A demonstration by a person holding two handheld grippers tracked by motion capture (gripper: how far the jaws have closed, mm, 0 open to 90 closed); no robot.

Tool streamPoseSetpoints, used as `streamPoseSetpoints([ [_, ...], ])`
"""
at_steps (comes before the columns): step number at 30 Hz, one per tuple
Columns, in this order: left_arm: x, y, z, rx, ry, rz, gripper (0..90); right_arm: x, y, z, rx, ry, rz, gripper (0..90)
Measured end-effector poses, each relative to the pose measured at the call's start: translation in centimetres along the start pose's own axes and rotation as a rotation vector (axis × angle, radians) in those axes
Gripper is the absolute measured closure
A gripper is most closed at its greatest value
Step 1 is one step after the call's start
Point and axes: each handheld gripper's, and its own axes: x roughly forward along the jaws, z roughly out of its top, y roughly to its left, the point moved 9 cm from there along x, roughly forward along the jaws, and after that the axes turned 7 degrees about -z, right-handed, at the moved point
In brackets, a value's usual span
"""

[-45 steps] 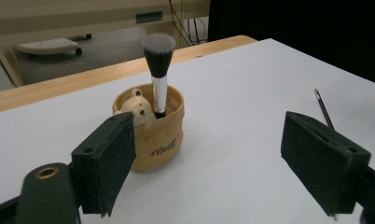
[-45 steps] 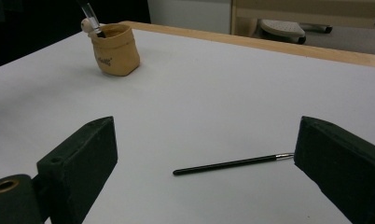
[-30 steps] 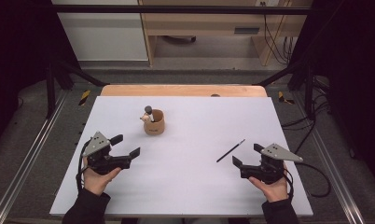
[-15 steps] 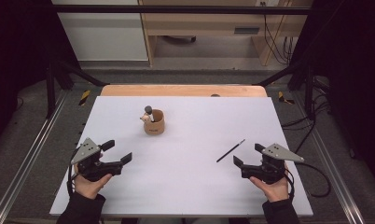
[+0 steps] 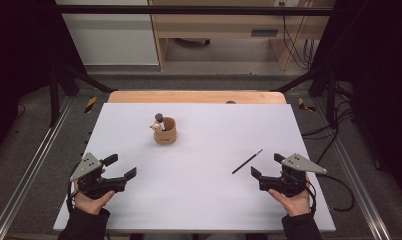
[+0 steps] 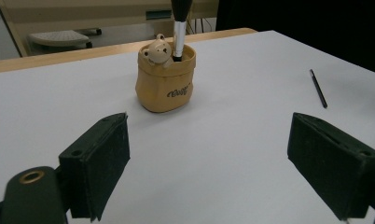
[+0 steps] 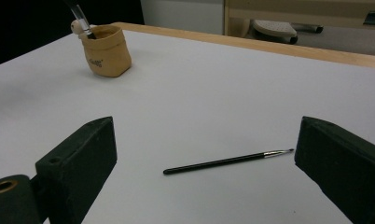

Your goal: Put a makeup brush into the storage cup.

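A tan pot (image 5: 165, 133) with a small bear figure on its rim stands left of the table's middle and holds a dark brush (image 6: 178, 28). In the right gripper view the pot (image 7: 106, 50) is far off at the upper left. A thin black paintbrush (image 5: 247, 161) lies flat on the white tabletop, just ahead of my right gripper (image 5: 264, 165), which is open and empty. From the right gripper view the paintbrush (image 7: 225, 161) lies between the spread jaws. My left gripper (image 5: 120, 166) rests open near the front left, well short of the pot (image 6: 164, 79).
The white tabletop (image 5: 209, 200) ends in a wooden strip (image 5: 196, 96) at the far edge. Metal rails (image 5: 29, 170) run along both sides, and cables (image 5: 339, 192) trail off to the right. A cabinet and shelving stand on the floor beyond.
My left gripper has drawn back toward the front left edge of the table, staying open. The right gripper and the paintbrush have hardly moved.
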Motion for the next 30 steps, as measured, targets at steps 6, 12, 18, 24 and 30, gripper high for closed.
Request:
streamPoseSetpoints([
  [6, 0.3, -0.1, -0.3, -0.001, 0.011, -0.002, 12.0, -0.2, 0.1, 0.2, 0.001, -0.006, 0.003, 6.1],
  [12, 0.2, 0.1, -0.6, -0.002, 0.012, -0.006, 11.7, -0.1, -0.2, 0.0, 0.005, 0.005, -0.006, 6.1],
  [18, -0.1, 0.5, -0.8, 0.000, 0.013, -0.005, 11.7, 0.0, -0.2, -0.1, 0.008, 0.006, -0.007, 6.2],
  [24, 0.3, 0.8, -1.0, 0.001, 0.026, -0.001, 11.8, 0.4, -0.2, -0.3, 0.014, 0.023, -0.022, 7.1],
  [30, 0.4, 0.8, -1.1, -0.001, 0.027, -0.001, 11.9, 1.7, 0.1, -0.6, 0.007, 0.065, -0.046, 7.6],
])
